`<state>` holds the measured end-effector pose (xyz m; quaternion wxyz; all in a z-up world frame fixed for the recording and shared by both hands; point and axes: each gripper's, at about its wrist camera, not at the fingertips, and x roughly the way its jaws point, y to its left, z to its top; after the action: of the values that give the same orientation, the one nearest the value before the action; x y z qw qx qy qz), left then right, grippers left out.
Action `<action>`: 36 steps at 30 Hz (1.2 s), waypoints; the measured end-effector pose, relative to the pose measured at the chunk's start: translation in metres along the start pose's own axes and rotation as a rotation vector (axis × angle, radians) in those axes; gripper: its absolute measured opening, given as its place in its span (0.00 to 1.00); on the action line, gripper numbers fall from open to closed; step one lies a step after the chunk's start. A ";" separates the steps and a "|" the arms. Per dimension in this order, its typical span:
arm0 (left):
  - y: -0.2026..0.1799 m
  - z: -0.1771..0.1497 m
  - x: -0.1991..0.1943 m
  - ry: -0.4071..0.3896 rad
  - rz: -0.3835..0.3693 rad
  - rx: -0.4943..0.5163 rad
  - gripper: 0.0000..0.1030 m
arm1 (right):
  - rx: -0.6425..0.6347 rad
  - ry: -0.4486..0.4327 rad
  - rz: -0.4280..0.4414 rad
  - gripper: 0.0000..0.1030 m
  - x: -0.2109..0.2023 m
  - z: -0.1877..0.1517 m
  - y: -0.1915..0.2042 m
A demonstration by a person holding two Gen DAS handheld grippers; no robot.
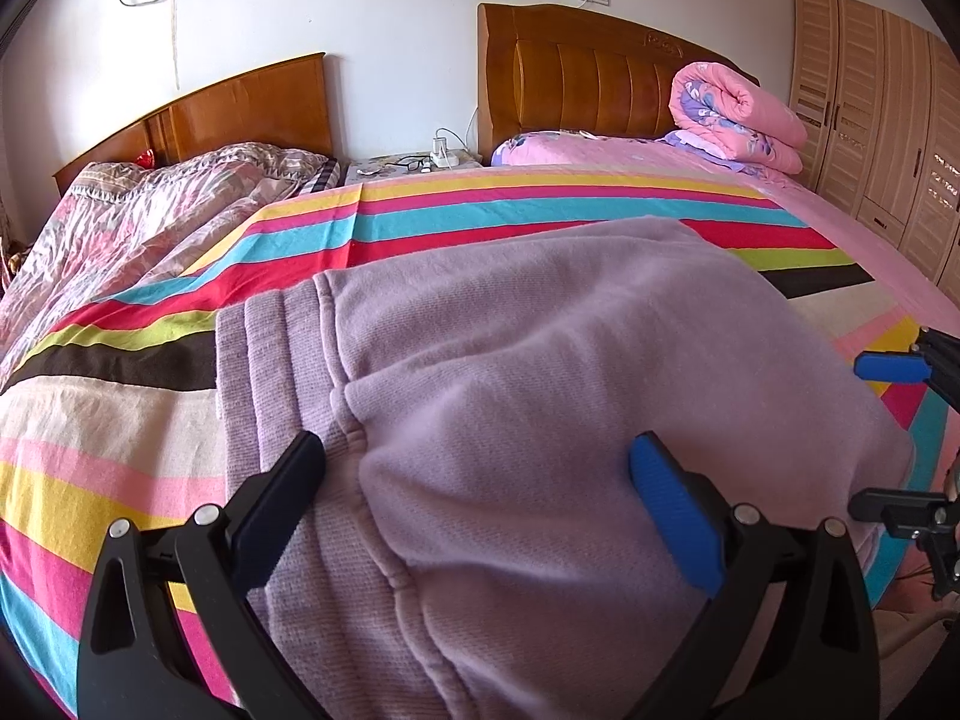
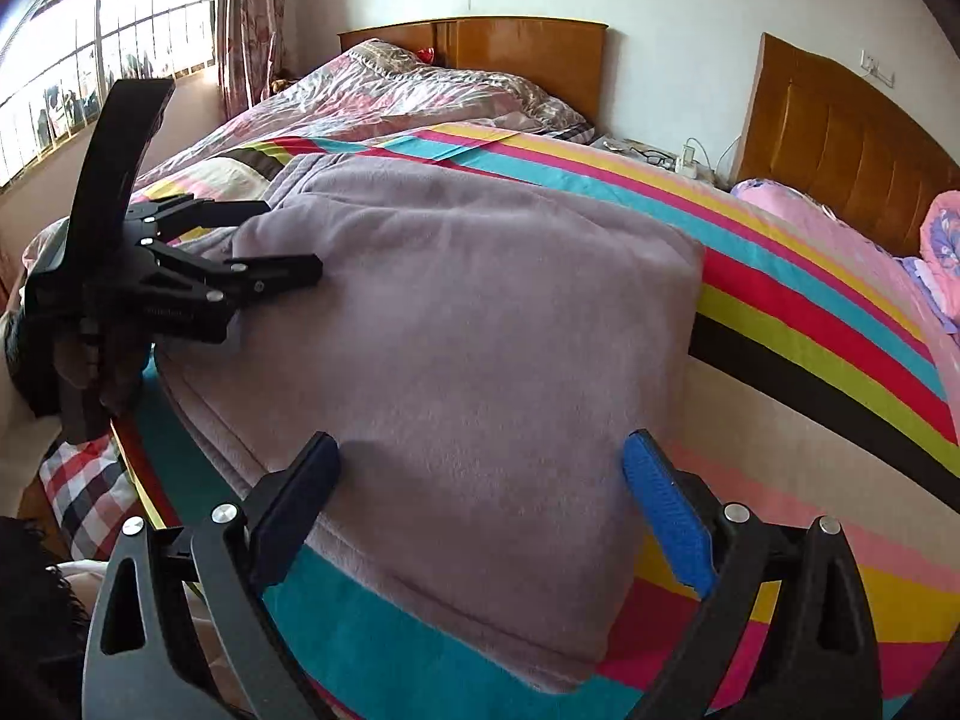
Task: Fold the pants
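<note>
While the lilac pants (image 1: 540,396) lie folded into a compact stack on the striped bedsheet (image 1: 120,408), both hand-held grippers are seen poised over them with jaws spread apart and nothing held between them. From the left wrist view, the left gripper (image 1: 477,504) is shown above the waistband end of the stack, where ribbed bands and seams are visible; its black finger lies toward the left side of the fabric and its blue pad (image 1: 675,516) toward the right. At the right edge of the same view, the right gripper (image 1: 894,432) is partly seen beside the far edge of the pants.

From the right wrist view, the right gripper (image 2: 480,510) is shown over the near corner of the pants (image 2: 480,312), its fingers straddling the cloth; whether the tips touch the fabric cannot be told. The left gripper (image 2: 264,246) is seen at the opposite side of the stack, its black fingers parted over the fabric edge.

Behind the striped sheet, two wooden headboards (image 1: 600,84) are set against a white wall. A rolled pink quilt (image 1: 738,120) rests at the head of the right-hand bed, and a patterned quilt (image 1: 150,210) covers the left-hand bed. A wardrobe (image 1: 888,120) stands at the far right, and a barred window (image 2: 102,36) is visible at the left in the right wrist view.
</note>
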<state>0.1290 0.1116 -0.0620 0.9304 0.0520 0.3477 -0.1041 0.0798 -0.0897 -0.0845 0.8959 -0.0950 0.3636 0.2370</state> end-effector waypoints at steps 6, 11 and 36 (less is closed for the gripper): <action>-0.010 -0.016 -0.075 -0.118 0.081 -0.119 0.99 | 0.076 -0.184 -0.053 0.90 -0.092 -0.014 -0.021; -0.031 -0.021 -0.137 -0.223 0.170 -0.208 0.99 | 0.129 -0.252 -0.061 0.95 -0.130 -0.052 -0.023; -0.096 -0.047 -0.150 -0.236 0.185 -0.083 0.99 | 0.178 -0.267 -0.098 0.95 -0.126 -0.075 -0.009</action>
<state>-0.0336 0.0496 -0.0007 0.9717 0.0328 0.2337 -0.0091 -0.0396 -0.1679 -0.0506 0.9516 -0.0006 0.2558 0.1702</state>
